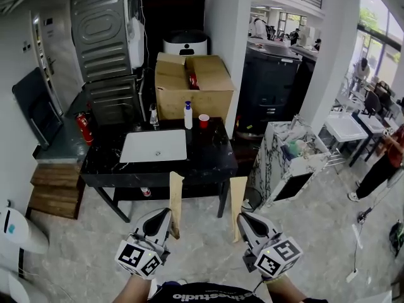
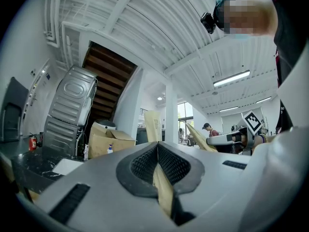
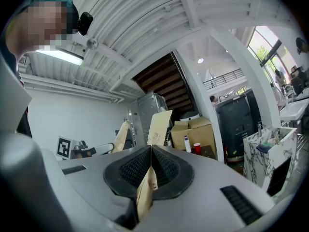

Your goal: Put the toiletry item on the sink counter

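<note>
Between ribbed pads (image 2: 144, 165), left tool (image 1: 168, 214) and right tool (image 1: 241, 217) pinch tan packets (image 1: 176, 193).

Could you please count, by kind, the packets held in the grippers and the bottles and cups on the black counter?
Packets: 2, one in the left gripper, one in the right gripper
Bottles: 1
Cups: 1
Total: 4
</note>
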Demonstrator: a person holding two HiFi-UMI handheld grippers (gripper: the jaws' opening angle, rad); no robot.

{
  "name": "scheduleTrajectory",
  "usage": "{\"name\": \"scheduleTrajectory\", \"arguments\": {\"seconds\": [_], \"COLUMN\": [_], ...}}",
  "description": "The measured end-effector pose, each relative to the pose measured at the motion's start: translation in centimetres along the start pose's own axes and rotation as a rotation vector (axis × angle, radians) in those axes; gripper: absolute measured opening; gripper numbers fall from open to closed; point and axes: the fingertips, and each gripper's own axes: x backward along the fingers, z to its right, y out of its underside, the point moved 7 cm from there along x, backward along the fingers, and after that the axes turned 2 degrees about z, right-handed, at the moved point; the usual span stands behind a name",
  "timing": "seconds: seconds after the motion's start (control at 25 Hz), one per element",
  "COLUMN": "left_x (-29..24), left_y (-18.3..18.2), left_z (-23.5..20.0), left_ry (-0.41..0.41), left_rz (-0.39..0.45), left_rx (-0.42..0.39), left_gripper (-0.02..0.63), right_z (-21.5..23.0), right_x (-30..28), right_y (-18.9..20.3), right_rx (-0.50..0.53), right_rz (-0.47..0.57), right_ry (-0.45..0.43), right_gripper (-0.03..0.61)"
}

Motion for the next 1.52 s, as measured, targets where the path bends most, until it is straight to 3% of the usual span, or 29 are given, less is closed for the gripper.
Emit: {"name": "scheduleTrajectory", "arguments": {"seconds": [0.32, 0.72, 1.04, 1.52], "left_x": [-1.1, -5.1, -11.7, -20.4], "left_y": [0.9, 2.2, 3.7, 3.8], "left_z": [3.1, 2.0, -3.1, -14.6], "left_ry": [-0.016, -0.007, 0.013, 0.026], "left_rz": [-0.018, -0.041, -0.027, 0.035], "left_rx": [-0.018, -0.018, 0.027, 0.066], "left_gripper": [0.015, 0.015, 0.015, 0.015], "right_z": [2.8, 6.5, 11.0, 14.0], "right_x": [2.0, 0.8, -5.2, -18.6], "right_y": [0.1, 0.7, -0.4, -3.6], "right_rx": [-0.022, -0.056, -0.036, 0.029], "right_rz": [0.014, 0.008, -0.015, 0.000], "right_ry": [-0.018, 0.020, 0.063, 0.066], "right_gripper": [0.043, 0.043, 0.043, 0.043]}}
